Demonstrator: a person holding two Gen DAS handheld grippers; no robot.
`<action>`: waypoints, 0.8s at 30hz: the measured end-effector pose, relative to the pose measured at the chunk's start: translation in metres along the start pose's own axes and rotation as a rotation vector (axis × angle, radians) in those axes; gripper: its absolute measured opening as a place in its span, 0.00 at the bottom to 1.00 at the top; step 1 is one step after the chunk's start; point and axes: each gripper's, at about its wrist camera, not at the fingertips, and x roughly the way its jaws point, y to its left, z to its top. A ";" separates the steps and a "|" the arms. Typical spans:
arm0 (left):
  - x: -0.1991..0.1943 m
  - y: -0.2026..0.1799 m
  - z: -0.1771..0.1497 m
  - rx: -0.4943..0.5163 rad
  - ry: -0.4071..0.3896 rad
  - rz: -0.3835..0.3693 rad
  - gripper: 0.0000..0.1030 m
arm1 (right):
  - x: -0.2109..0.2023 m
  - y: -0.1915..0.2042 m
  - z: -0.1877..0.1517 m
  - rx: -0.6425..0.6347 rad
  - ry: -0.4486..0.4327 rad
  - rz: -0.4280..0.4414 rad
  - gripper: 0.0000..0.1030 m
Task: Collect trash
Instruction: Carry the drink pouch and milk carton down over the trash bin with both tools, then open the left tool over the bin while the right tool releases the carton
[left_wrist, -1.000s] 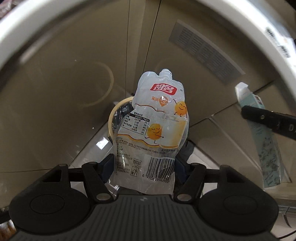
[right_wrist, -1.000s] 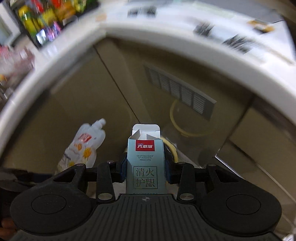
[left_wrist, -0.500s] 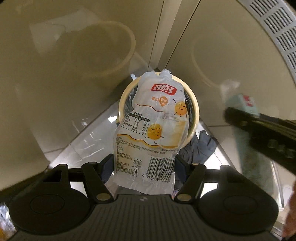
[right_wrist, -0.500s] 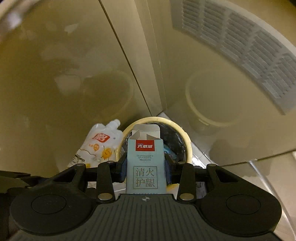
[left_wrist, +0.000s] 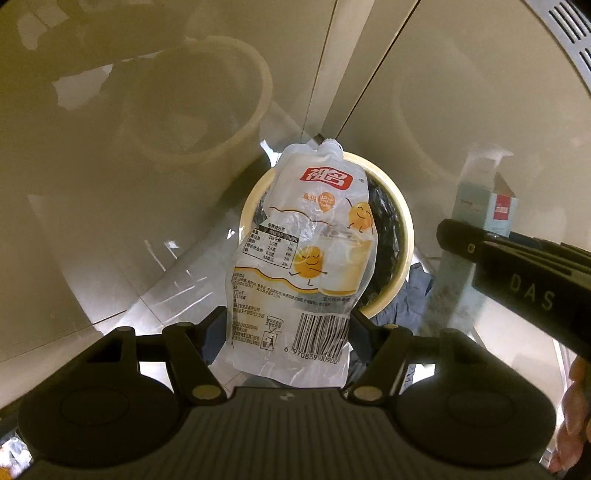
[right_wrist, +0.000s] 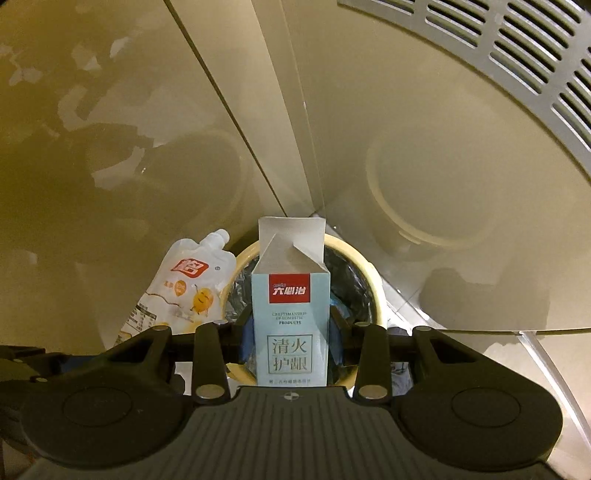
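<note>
My left gripper (left_wrist: 288, 328) is shut on a clear spouted drink pouch (left_wrist: 306, 251) with a red label and orange cartoon faces, holding it over a round cream-rimmed trash bin (left_wrist: 404, 229) lined with a black bag. My right gripper (right_wrist: 290, 332) is shut on a light blue carton box (right_wrist: 290, 314) with a red logo and open top flaps, held above the same bin (right_wrist: 373, 273). The pouch also shows in the right wrist view (right_wrist: 184, 284) at the left. The box (left_wrist: 484, 206) and the right gripper's body show at the right of the left wrist view.
The bin stands on a shiny tiled floor in a corner of glossy beige cabinet panels (left_wrist: 110, 147) that reflect it. A grey vent grille (right_wrist: 498, 48) is set in the right panel. A dark blue cloth (left_wrist: 410, 295) lies by the bin.
Both grippers have dropped from counter height toward the floor and closed in on the bin, which now sits right under the pouch and the box. Both grips are unchanged.
</note>
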 end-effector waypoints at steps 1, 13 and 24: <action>0.001 0.000 0.001 0.004 0.004 -0.001 0.71 | 0.002 -0.001 0.001 0.001 0.003 -0.001 0.40; 0.005 -0.003 0.011 0.009 0.040 0.004 0.71 | 0.013 0.003 0.006 0.006 0.038 -0.008 0.40; 0.012 -0.009 0.016 0.025 0.062 0.007 0.72 | 0.022 0.007 0.014 0.005 0.052 -0.018 0.40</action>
